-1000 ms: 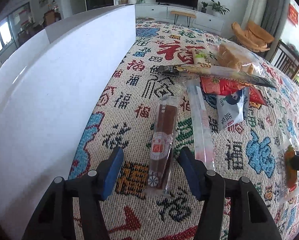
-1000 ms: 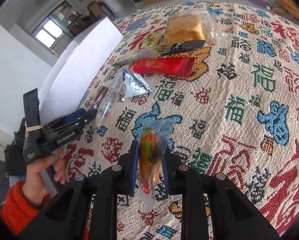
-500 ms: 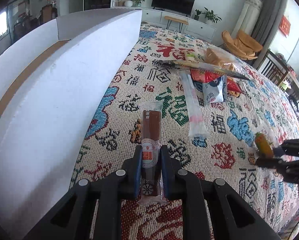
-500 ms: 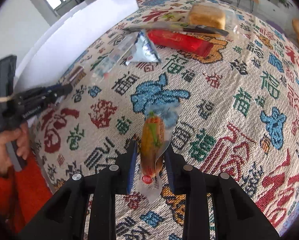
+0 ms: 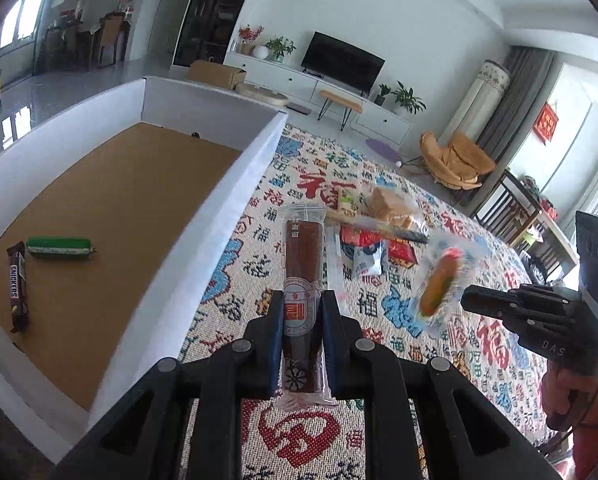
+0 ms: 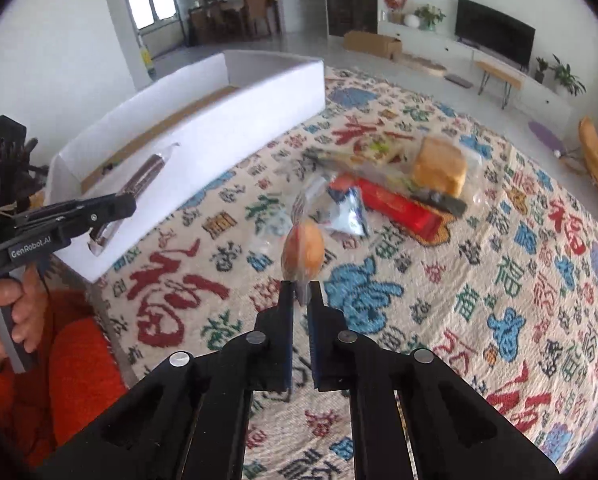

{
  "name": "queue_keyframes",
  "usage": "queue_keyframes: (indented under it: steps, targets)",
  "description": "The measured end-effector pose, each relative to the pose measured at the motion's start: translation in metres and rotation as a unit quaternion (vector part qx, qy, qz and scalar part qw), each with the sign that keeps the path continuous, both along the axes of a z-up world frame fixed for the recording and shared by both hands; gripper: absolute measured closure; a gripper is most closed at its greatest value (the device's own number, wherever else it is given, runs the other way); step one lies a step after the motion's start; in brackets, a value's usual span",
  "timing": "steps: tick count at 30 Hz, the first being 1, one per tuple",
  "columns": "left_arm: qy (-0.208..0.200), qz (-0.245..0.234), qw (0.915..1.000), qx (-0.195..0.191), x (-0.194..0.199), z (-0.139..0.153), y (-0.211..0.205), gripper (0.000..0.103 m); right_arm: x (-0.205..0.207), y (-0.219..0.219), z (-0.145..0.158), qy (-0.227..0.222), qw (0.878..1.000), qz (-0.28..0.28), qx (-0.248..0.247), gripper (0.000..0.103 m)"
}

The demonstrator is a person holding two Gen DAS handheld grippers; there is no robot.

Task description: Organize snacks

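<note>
My left gripper [image 5: 299, 300] is shut on a long brown snack bar in clear wrap [image 5: 303, 264] and holds it in the air beside the white box's right wall [image 5: 235, 200]. My right gripper [image 6: 301, 286] is shut on the wrapper end of an orange sausage-like snack [image 6: 303, 250], lifted above the patterned cloth [image 6: 479, 280]. The left wrist view shows that snack [image 5: 439, 280] hanging blurred from the right gripper [image 5: 469, 303]. In the right wrist view the left gripper [image 6: 129, 205] carries the brown bar [image 6: 147, 170] at the box's near corner.
The white box [image 5: 203, 100] has a brown cardboard floor with a Snickers bar [image 5: 18, 284] and a green packet [image 5: 61, 247] on it. Several snacks lie piled mid-table: a bread pack [image 6: 439, 166], a red packet [image 6: 395, 206], a blue-white sachet [image 6: 345, 212]. A person's hand in a red sleeve [image 6: 39, 360] holds the left gripper.
The left gripper closed on the brown bar and lifted it off the cloth toward the box. The right gripper rose with the orange snack, now pinching only its wrapper end.
</note>
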State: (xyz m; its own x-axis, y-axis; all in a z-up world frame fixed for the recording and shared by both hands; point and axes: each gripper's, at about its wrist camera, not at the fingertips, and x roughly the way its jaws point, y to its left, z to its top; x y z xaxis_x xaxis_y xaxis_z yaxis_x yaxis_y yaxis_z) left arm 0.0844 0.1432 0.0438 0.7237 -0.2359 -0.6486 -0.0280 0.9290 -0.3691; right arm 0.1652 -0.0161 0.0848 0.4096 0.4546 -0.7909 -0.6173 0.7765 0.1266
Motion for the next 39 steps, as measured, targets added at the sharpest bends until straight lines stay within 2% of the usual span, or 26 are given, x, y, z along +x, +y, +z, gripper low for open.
queue_keyframes:
  steps: [2, 4, 8, 11, 14, 16, 17, 18, 19, 21, 23, 25, 27, 28, 29, 30, 35, 38, 39]
  targets:
    - [-0.007, 0.026, 0.9996, -0.008, -0.001, 0.015, 0.027, 0.086, 0.002, 0.028, 0.025, -0.009, 0.999, 0.024, 0.023, 0.096]
    - [-0.006, 0.06, 0.9982, 0.005, 0.0, 0.024, 0.053, 0.086, 0.006, 0.059, 0.044, -0.015, 0.998, 0.044, 0.043, 0.096]
    - [-0.004, 0.094, 0.9955, 0.011, -0.014, 0.032, 0.09, 0.086, 0.023, 0.098, 0.055, 0.001, 0.997, 0.055, 0.055, 0.095]
    - [-0.014, 0.103, 0.9944, 0.021, -0.028, 0.034, 0.1, 0.086, 0.044, 0.1, 0.029, 0.049, 0.997, 0.033, 0.04, 0.084]
    - [-0.013, 0.107, 0.9941, 0.013, -0.033, 0.029, 0.104, 0.086, 0.057, 0.103, -0.014, 0.095, 0.994, 0.047, 0.005, 0.083]
    - [-0.009, 0.105, 0.9944, 0.012, -0.034, 0.026, 0.102, 0.086, 0.06, 0.109, -0.04, 0.1, 0.992, 0.063, -0.031, 0.082]
    - [-0.008, 0.103, 0.9946, 0.012, -0.034, 0.024, 0.101, 0.086, 0.059, 0.113, -0.051, 0.098, 0.991, 0.073, -0.047, 0.078]
    - [-0.008, 0.101, 0.9948, 0.013, -0.036, 0.024, 0.099, 0.086, 0.059, 0.118, -0.061, 0.09, 0.991, 0.082, -0.064, 0.068]
    - [-0.008, 0.099, 0.9949, 0.016, -0.036, 0.023, 0.098, 0.086, 0.061, 0.123, -0.07, 0.079, 0.99, 0.086, -0.081, 0.052]
    - [-0.006, 0.097, 0.9951, 0.019, -0.038, 0.022, 0.095, 0.086, 0.065, 0.133, -0.09, 0.068, 0.988, 0.093, -0.105, 0.035]
    - [-0.004, 0.096, 0.9951, 0.02, -0.041, 0.02, 0.095, 0.086, 0.073, 0.137, -0.102, 0.059, 0.988, 0.095, -0.11, 0.039]
    - [-0.001, 0.099, 0.9948, 0.023, -0.043, 0.017, 0.098, 0.086, 0.08, 0.134, -0.108, 0.078, 0.988, 0.084, -0.105, 0.055]
    - [0.002, 0.103, 0.9943, 0.026, -0.047, 0.013, 0.102, 0.086, 0.08, 0.131, -0.102, 0.089, 0.988, 0.08, -0.098, 0.06]
    - [0.005, 0.107, 0.994, 0.025, -0.047, 0.011, 0.104, 0.086, 0.078, 0.129, -0.097, 0.084, 0.989, 0.083, -0.092, 0.08]
    - [0.007, 0.109, 0.9938, 0.02, -0.046, 0.008, 0.106, 0.086, 0.075, 0.127, -0.09, 0.083, 0.989, 0.086, -0.087, 0.08]
    - [0.009, 0.11, 0.9938, 0.013, -0.044, 0.005, 0.107, 0.086, 0.073, 0.124, -0.085, 0.079, 0.99, 0.083, -0.087, 0.101]
    - [0.008, 0.108, 0.9941, 0.001, -0.041, 0.003, 0.104, 0.086, 0.069, 0.115, -0.082, 0.086, 0.989, 0.083, -0.092, 0.101]
    - [0.003, 0.103, 0.9946, 0.009, -0.043, 0.008, 0.098, 0.086, 0.064, 0.116, -0.082, 0.075, 0.991, 0.076, -0.083, 0.09]
    - [0.002, 0.103, 0.9946, 0.011, -0.043, 0.01, 0.098, 0.086, 0.066, 0.117, -0.085, 0.082, 0.991, 0.073, -0.083, 0.081]
